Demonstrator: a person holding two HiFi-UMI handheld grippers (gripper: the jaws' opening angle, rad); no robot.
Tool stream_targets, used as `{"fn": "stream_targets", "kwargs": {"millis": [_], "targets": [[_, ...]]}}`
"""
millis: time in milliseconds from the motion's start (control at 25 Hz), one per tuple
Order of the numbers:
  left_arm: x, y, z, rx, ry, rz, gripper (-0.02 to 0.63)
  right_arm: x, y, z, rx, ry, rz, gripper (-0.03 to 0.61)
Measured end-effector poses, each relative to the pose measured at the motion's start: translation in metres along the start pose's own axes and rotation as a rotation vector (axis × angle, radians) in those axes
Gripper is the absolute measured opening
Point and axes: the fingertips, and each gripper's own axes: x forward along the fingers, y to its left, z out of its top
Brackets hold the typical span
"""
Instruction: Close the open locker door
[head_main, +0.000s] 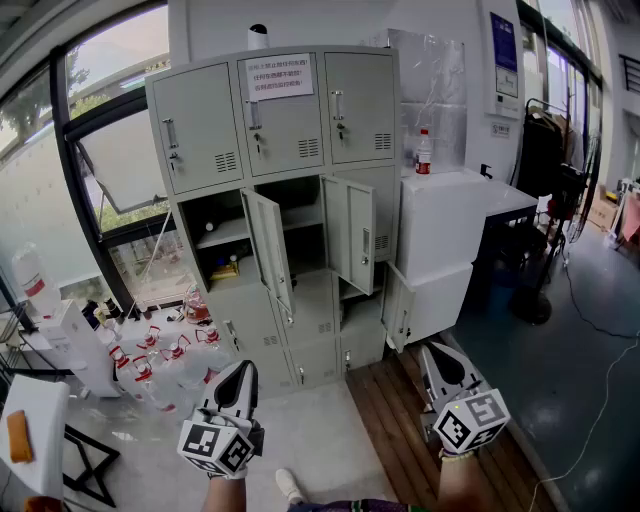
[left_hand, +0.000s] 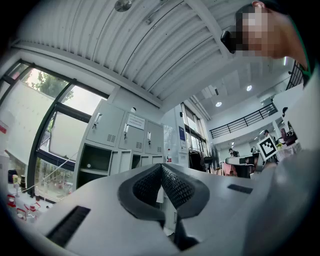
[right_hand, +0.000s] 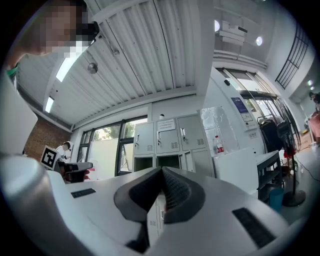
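I held the left gripper low in the left half of the frame and the right gripper low in the right half. Both had their jaws pressed together, with nothing between them. The tall grey metal locker cabinet stood in the upper middle, well apart from both. In its middle row, one flat grey metal door and the next grey door hung open

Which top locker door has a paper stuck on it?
The middle door of the top row. A white notice with red print sits near its top; the left door and right door carry no paper.
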Motion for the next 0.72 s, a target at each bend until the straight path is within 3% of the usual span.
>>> {"fn": "stream_targets", "kwargs": {"millis": [160,520,720], "targets": [[-0.005,-0.0029,-0.0049,-0.016,0.021,-0.007,0.02,-0.003,0.0069,-0.0053,0.042,0.021,0.012,0.005],[-0.0074,-0.0055,-0.0037,0.01,0.029,0.006,0.02,-0.0049,0.0059,-0.002,0.004,0.015,-0.009,0.005],[-0.0059,-0.0058,-0.0096,0.014,0.037,0.0,0.02,-0.0036,0.0023,-0.0032,0.062,-0.007,-0.006,0.006]]}}
